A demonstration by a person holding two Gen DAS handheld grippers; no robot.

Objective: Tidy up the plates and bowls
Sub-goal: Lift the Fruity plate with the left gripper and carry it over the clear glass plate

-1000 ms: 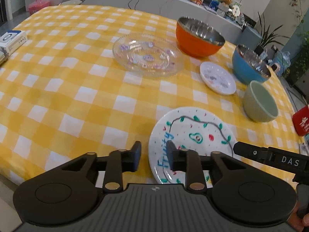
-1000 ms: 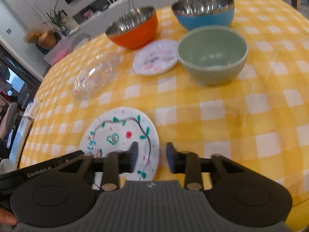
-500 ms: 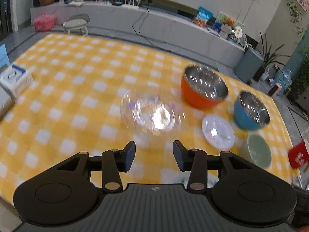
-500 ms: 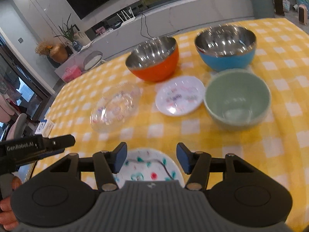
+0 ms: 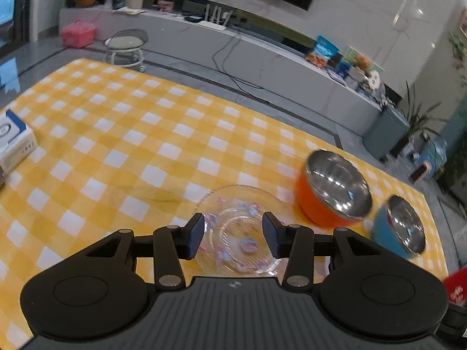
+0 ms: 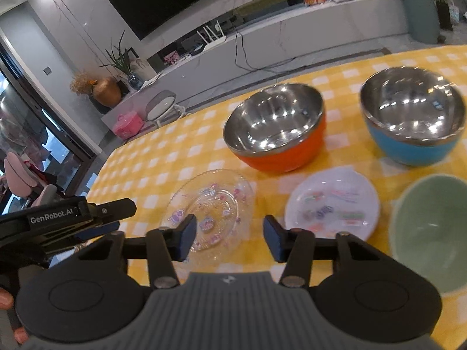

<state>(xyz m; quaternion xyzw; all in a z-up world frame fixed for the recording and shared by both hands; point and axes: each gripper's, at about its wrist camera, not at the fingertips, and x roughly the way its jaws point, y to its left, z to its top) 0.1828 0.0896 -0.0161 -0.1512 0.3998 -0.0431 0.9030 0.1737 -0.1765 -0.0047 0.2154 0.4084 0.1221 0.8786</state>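
Note:
A clear glass plate (image 5: pixel 238 229) with small pink and purple prints lies on the yellow checked tablecloth; it also shows in the right wrist view (image 6: pixel 210 213). My left gripper (image 5: pixel 232 234) is open and empty, held above it. My right gripper (image 6: pixel 227 236) is open and empty, above the cloth between the glass plate and a small white plate (image 6: pixel 332 204). An orange steel-lined bowl (image 6: pixel 277 128) (image 5: pixel 332 189), a blue steel-lined bowl (image 6: pixel 414 116) (image 5: pixel 400 227) and a pale green bowl (image 6: pixel 432 233) stand nearby. The painted plate is hidden.
A white and blue box (image 5: pixel 14 143) sits at the table's left edge. A red object (image 5: pixel 456 287) is at the right edge. The left gripper's body (image 6: pixel 67 218) shows at the left of the right wrist view. A stool and TV bench stand beyond the table.
Both grippers rose and tilted up and opened wider. The painted plate dropped out of view beneath them; the glass plate now sits between the left fingers.

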